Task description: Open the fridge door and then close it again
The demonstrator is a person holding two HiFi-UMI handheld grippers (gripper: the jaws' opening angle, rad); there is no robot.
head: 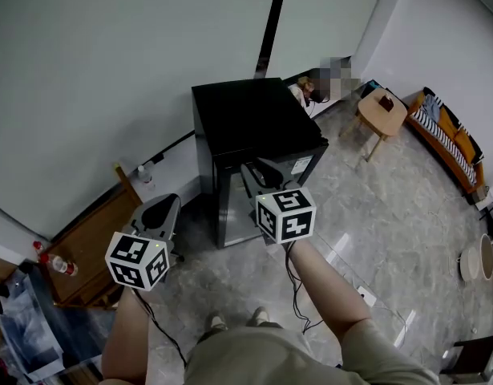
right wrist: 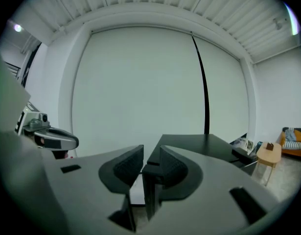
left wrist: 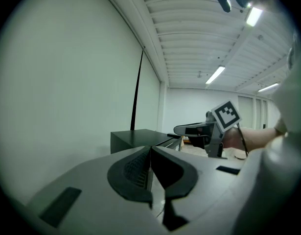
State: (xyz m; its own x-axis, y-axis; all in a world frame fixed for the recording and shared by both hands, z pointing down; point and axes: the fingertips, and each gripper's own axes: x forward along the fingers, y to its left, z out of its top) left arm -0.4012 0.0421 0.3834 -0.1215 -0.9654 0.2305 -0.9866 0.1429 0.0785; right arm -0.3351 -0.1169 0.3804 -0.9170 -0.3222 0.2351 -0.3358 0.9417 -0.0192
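1. Fridge [head: 250, 119] on the floor, against the wall.
2. Left gripper [left wrist: 150, 153] jaws clenched, right gripper [right wrist: 150, 156] jaws released, both empty.
3. Wooden cabinet [head: 94, 239] near its left side, small table [head: 382, 111] well right.

Floor [head: 390, 207] in front of the fridge [head: 250, 115] is open. A cabinet [head: 90, 243] crowds its left side and the wall [head: 110, 79] closes its rear.

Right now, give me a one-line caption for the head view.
Black fridge from above: left gripper shut, off to its left; right gripper slightly open over its front.
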